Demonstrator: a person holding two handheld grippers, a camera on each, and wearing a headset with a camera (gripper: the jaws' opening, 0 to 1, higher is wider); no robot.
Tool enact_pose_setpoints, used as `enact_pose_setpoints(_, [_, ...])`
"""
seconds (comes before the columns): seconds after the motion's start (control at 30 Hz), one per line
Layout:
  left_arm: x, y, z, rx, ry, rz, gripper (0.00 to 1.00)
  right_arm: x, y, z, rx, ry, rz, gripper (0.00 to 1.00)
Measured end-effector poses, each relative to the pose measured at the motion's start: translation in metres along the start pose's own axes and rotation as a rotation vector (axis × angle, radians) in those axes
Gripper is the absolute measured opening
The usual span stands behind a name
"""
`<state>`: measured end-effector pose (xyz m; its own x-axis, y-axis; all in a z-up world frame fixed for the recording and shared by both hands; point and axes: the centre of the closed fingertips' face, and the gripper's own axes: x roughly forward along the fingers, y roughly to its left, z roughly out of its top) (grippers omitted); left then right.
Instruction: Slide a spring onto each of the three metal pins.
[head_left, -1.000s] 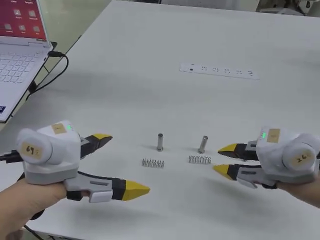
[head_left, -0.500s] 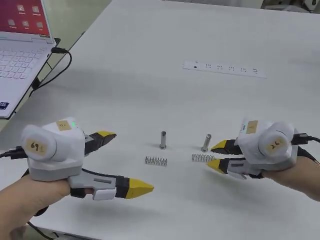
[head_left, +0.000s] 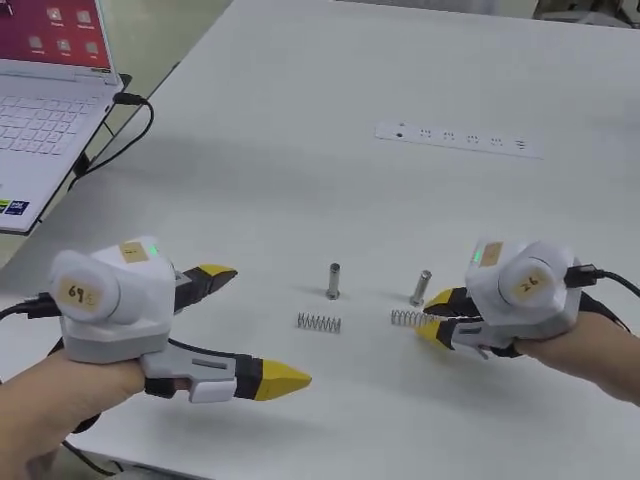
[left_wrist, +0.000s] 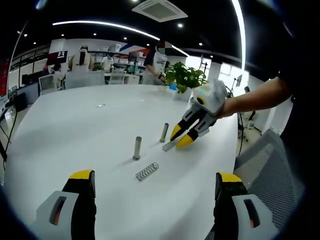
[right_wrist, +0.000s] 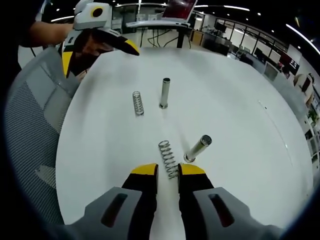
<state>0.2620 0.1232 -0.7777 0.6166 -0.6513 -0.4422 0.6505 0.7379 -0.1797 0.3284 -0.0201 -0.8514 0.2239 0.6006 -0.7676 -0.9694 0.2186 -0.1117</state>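
Right gripper view: right claw (right_wrist: 168, 171) slightly apart at spring (right_wrist: 166, 151); left claw (right_wrist: 100, 60) wide apart.

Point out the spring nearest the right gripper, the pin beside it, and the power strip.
spring (right_wrist: 168, 157), right gripper view, on its middle coils.
pin (right_wrist: 197, 149), right gripper view, halfway along its shaft.
power strip (head_left: 460, 140), head view, centre of its top face.

white left gripper (head_left: 262, 324) and right gripper (head_left: 428, 314), yellow-tipped black jaws
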Motion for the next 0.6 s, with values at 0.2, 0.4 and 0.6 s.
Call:
enact_pose_setpoints(0.2, [0.000,-0.003,-0.002,0.000,0.006,-0.005,0.97,0.001,0.002,-0.006,0.004,0.026,-0.006,0.11])
enact_pose_setpoints(0.4, [-0.001,-0.003,-0.002,0.002,0.006,-0.006,0.97,-0.002,0.005,-0.003,-0.026,0.025,-0.007,0.09])
enact_pose_setpoints(0.6, [-0.001,-0.005,0.004,0.011,-0.005,-0.011,0.97,-0.015,0.008,0.002,-0.023,0.001,-0.010,0.08])
